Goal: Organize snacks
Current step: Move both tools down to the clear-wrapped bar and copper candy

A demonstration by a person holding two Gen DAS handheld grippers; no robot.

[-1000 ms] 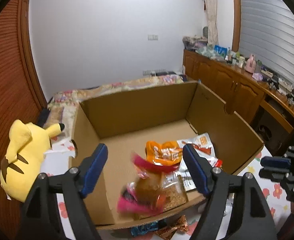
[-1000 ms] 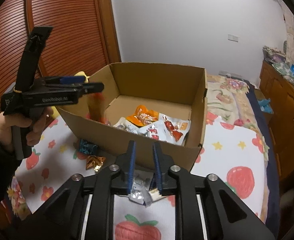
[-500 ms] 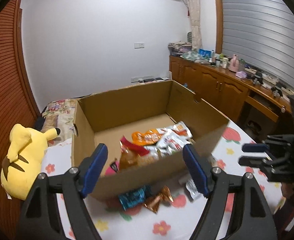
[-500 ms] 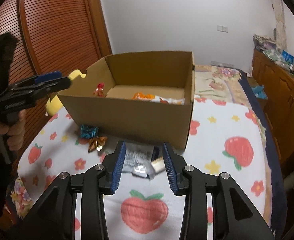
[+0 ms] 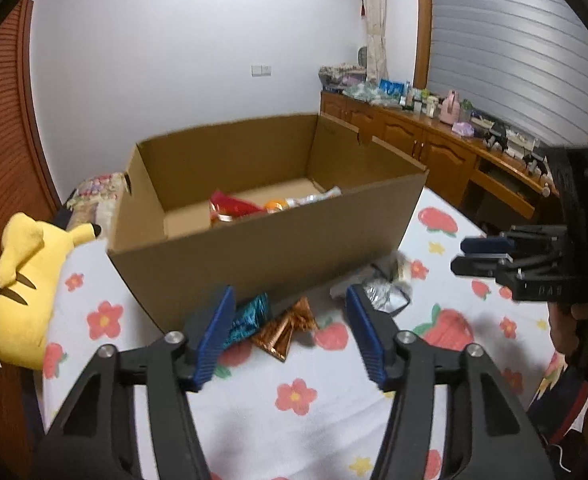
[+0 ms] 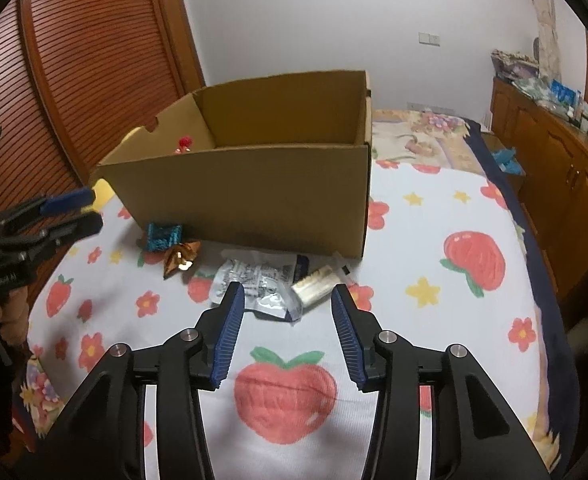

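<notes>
Snacks lie both inside and in front of the cardboard box [image 6: 254, 196] on the fruit-print cloth [image 6: 433, 292]: a red packet [image 5: 230, 204] and an orange one [image 5: 276, 205] rest in the box, while a teal wrapper [image 6: 164, 236], a copper wrapper [image 6: 182, 260], a silver packet [image 6: 258, 284] and a beige bar [image 6: 316, 285] sit on the cloth just beside its front wall. Left gripper [image 5: 290, 332] hangs spread wide and empty above the teal and copper wrappers. Right gripper [image 6: 288, 338] is likewise spread and empty, near the silver packet. A yellow plush toy [image 5: 22, 272] lies beside the box.
</notes>
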